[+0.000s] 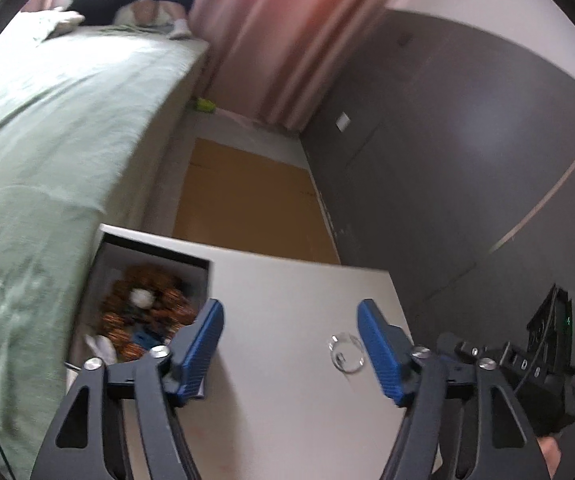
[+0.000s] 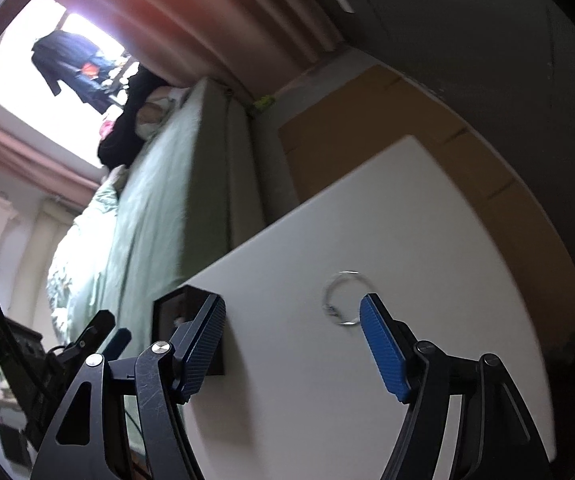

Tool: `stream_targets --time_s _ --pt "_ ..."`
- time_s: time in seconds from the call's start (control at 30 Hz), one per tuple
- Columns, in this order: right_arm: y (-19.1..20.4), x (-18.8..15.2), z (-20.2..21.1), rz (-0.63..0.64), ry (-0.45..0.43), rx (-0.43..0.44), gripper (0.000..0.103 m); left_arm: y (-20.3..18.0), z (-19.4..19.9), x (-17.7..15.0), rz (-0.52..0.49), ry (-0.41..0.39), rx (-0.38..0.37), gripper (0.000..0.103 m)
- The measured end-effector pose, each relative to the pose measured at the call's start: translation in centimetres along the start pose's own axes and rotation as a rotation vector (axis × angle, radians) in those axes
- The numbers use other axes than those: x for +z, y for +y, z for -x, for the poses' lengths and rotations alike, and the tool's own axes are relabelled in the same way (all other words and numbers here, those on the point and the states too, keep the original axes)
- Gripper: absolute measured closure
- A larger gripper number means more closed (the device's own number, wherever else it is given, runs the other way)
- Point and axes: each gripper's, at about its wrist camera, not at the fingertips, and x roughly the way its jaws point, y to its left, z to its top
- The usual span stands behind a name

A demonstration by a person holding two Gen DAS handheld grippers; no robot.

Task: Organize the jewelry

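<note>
A thin silver bracelet ring [image 1: 346, 352] lies on the white tabletop [image 1: 287, 360]. It also shows in the right wrist view [image 2: 343, 298]. An open box [image 1: 147, 312] holds several brown beaded bracelets and a white piece at the table's left edge; its dark corner [image 2: 185, 328] shows in the right wrist view. My left gripper [image 1: 291, 344] is open and empty above the table, the ring just inside its right finger. My right gripper [image 2: 291, 340] is open and empty, its right fingertip beside the ring. The right gripper's body [image 1: 527, 360] shows at the right of the left wrist view.
A bed with a green cover [image 1: 47, 140] lies left of the table. A brown cardboard sheet [image 1: 255, 200] lies on the floor beyond it. A dark grey wall [image 1: 447, 160] is on the right, pink curtains [image 1: 271, 32] behind.
</note>
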Motion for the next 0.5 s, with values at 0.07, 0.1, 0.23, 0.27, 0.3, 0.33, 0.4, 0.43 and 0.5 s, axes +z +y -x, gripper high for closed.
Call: stream_targets --time_s 0.07,0.1,0.23,0.27,0.3,0.33,0.4,0.43,0.5 --pt "-0.8 0.1 0.4 -0.009 0.002 -0.022 0.033 -1.0 -1.1 -0.5 -0.020 0.030 -0.004 0.046" --pt "-1.1 0.1 0.5 -0.008 0.004 -0.030 0.033 -1.6 -1.6 -0.8 -0.033 0.046 -0.005 0.047" --pt "-2.4 0.2 0.9 -0.022 0.030 -0.036 0.033 -3.4 -3.1 -1.8 -0.071 0.080 -0.010 0.052" --pt "-2.8 0.0 1.0 -0.027 0.034 -0.031 0.033 -3.9 -3.5 -2.0 -0.078 0.088 -0.009 0.053" --pt "-3.1 0.1 1.1 -0.031 0.037 -0.029 0.033 -4.2 -3.8 -2.3 -0.082 0.094 -0.008 0.054" --pt "-3.4 0.1 1.3 -0.033 0.038 -0.027 0.033 -4.6 -4.3 -2.5 -0.085 0.101 -0.009 0.056" --pt "-3.7 0.1 1.6 -0.033 0.038 -0.020 0.033 -5.4 -5.3 -3.0 -0.094 0.121 -0.012 0.060" --pt "-3.9 0.1 1.8 -0.033 0.036 -0.021 0.033 -5.8 -5.7 -3.4 -0.101 0.130 -0.010 0.061" --pt "-4.2 0.2 1.9 -0.032 0.033 -0.035 0.033 -6.6 -6.4 -3.9 -0.116 0.143 -0.003 0.063"
